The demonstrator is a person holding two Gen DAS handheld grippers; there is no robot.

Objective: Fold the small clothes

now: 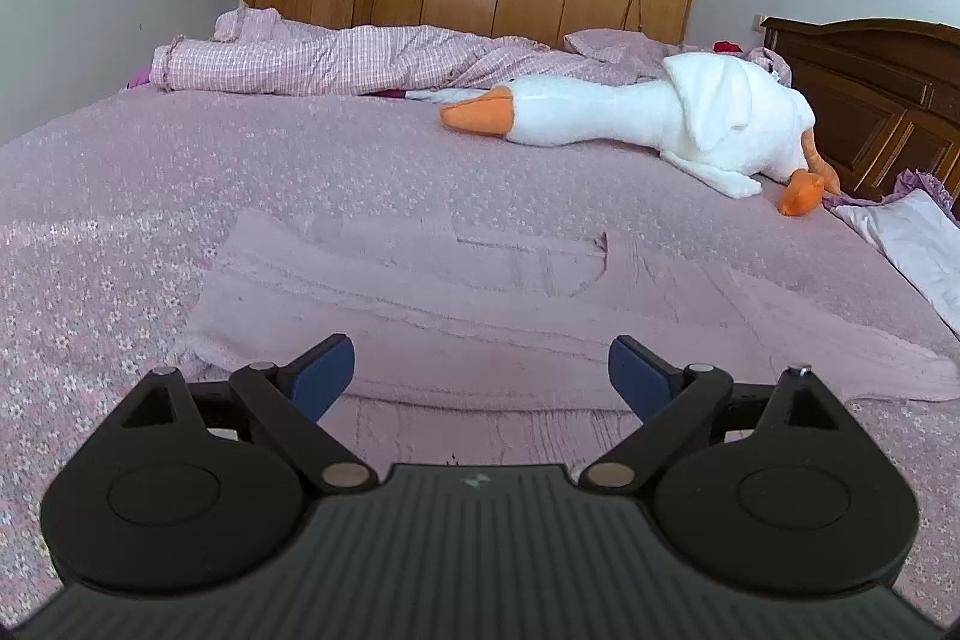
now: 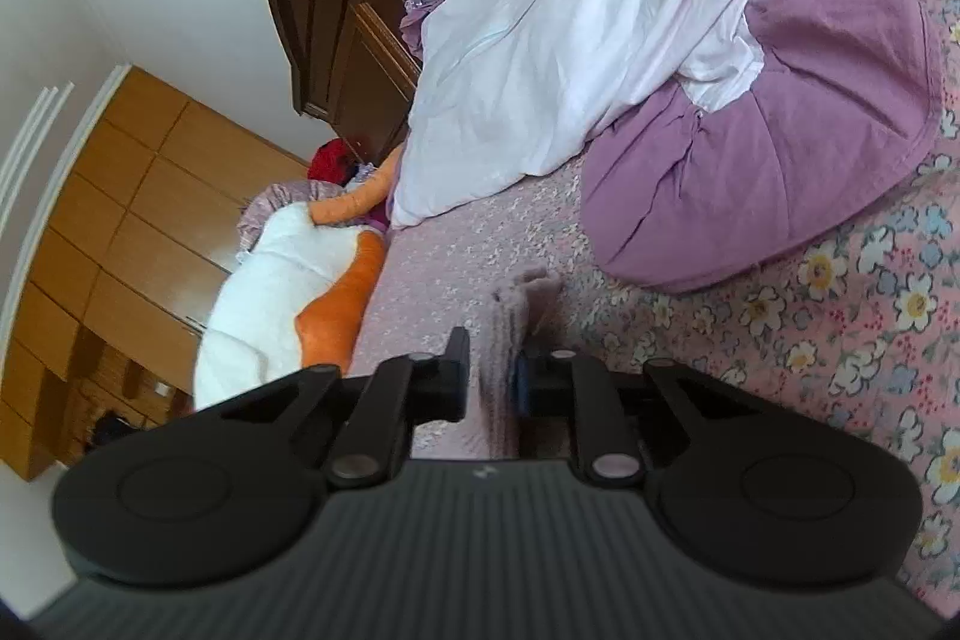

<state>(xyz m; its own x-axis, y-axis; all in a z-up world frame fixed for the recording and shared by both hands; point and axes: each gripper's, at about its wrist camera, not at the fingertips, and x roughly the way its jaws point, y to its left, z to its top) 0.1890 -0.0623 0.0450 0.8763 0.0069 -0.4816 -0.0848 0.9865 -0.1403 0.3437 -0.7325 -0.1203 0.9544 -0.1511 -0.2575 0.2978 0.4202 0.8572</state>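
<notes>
While the pink garment lies partly folded mid-bed, the left gripper hovers spread at its near edge and the right gripper pinches a fabric end, more folds remaining.

Small pale mauve knitted garment, of ribbed, towel-like texture, spread flat on the bed; its colour nearly matches the flowered bedspread beneath. A curved neckline edge shows near the middle, and one part tapers toward the right. In the right wrist view, a blurred, upright strip of the same mauve cloth is pinched between the two fingers, its frayed-looking end rising above them.
</notes>
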